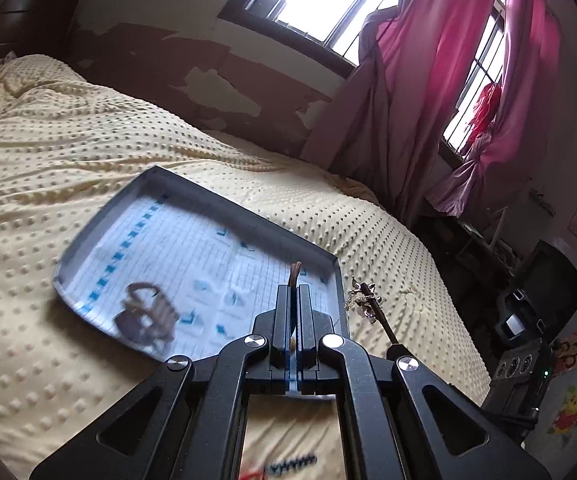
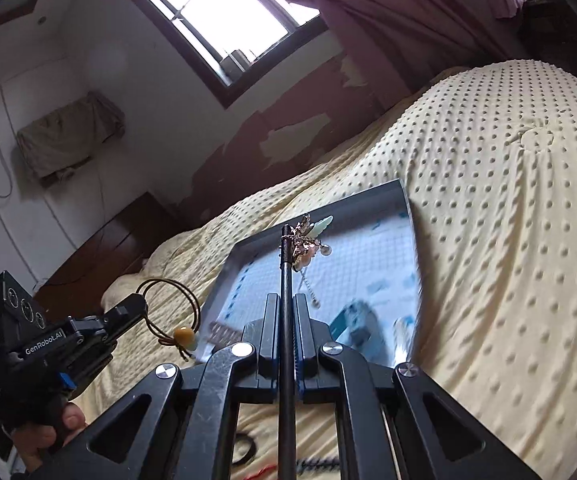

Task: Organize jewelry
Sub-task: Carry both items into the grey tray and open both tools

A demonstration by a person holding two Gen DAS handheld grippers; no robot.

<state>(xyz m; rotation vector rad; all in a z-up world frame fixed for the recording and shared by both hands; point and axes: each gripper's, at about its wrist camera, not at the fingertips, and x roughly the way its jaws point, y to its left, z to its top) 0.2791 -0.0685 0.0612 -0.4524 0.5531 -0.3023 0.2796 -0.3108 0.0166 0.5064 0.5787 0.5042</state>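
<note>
My left gripper (image 1: 294, 292) is shut on a thin brown cord (image 1: 295, 274) that pokes up between its pads. In the right wrist view that cord is a brown loop bracelet with a yellow bead (image 2: 183, 335), hanging from the left gripper (image 2: 138, 304) to the left of the tray. My right gripper (image 2: 286, 300) is shut on a black hair stick (image 2: 286, 276) topped with a gold and pale green ornament (image 2: 306, 236). That ornament (image 1: 362, 298) also shows just past the tray's right corner. Both grippers hover over the near side of a grey tray (image 1: 248, 211) lined with blue-gridded paper.
The tray (image 2: 328, 205) lies on a bed with a cream dotted cover (image 1: 68, 160). Blurred brown jewelry (image 1: 144, 316) and a blue-white box (image 2: 356, 328) lie in it. A black ring (image 2: 244, 448) rests on the cover near me. A peeling wall, window and pink curtains (image 1: 428, 80) stand behind.
</note>
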